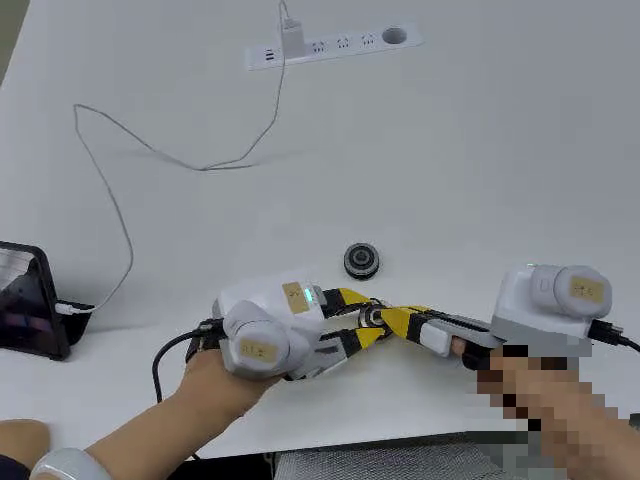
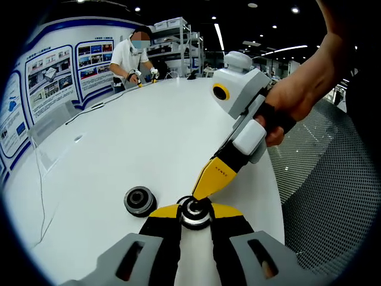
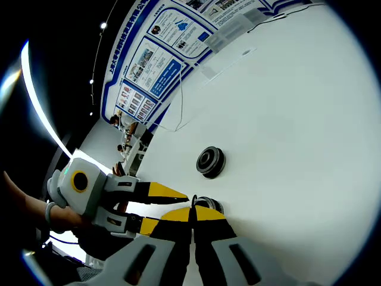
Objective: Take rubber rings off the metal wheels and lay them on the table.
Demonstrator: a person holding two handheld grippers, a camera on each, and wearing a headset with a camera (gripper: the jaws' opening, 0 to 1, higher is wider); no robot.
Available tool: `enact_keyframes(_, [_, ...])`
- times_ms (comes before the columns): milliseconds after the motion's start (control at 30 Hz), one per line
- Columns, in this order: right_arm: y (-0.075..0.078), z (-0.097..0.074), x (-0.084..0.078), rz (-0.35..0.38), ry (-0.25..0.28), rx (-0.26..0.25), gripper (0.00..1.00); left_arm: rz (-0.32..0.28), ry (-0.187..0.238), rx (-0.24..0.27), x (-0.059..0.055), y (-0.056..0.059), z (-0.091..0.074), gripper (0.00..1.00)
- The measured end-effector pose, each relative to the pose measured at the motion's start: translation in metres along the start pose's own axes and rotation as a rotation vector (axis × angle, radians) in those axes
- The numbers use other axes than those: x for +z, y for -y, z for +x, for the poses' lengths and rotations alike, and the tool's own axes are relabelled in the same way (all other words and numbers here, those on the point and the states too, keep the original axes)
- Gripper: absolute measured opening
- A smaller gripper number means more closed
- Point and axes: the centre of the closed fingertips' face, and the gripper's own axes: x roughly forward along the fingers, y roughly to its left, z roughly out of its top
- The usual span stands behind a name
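My left gripper (image 1: 369, 318) is shut on a small metal wheel (image 1: 372, 316), holding it just above the white table (image 1: 480, 170). In the left gripper view the wheel (image 2: 195, 215) sits between the yellow jaws. My right gripper (image 1: 389, 319) meets it from the right, its yellow jaws shut on a thin black rubber ring (image 2: 185, 200) at the wheel's rim. In the right gripper view the ring (image 3: 194, 199) rises as a thin loop from the closed jaws of my right gripper (image 3: 191, 210), beside the wheel (image 3: 209, 205). A second wheel (image 1: 361, 260) with its black ring lies on the table behind.
A white power strip (image 1: 330, 42) lies at the far edge, with a thin cable (image 1: 120, 215) running to a dark device (image 1: 25, 300) at the left. The table's front edge runs just below my hands. A person (image 2: 134, 56) stands far off.
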Motion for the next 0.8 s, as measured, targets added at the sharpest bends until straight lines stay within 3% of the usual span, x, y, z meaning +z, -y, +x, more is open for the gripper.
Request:
enact_keyframes(267, [-0.004, -0.002, 0.001, 0.003, 0.007, 0.012, 0.02, -0.021, -0.014, 0.026, -0.006, -0.009, -0.003, 0.23])
enact_keyframes(800, [-0.013, -0.003, 0.007, 0.015, 0.023, 0.037, 0.02, -0.033, -0.013, 0.023, -0.007, -0.008, -0.004, 0.26])
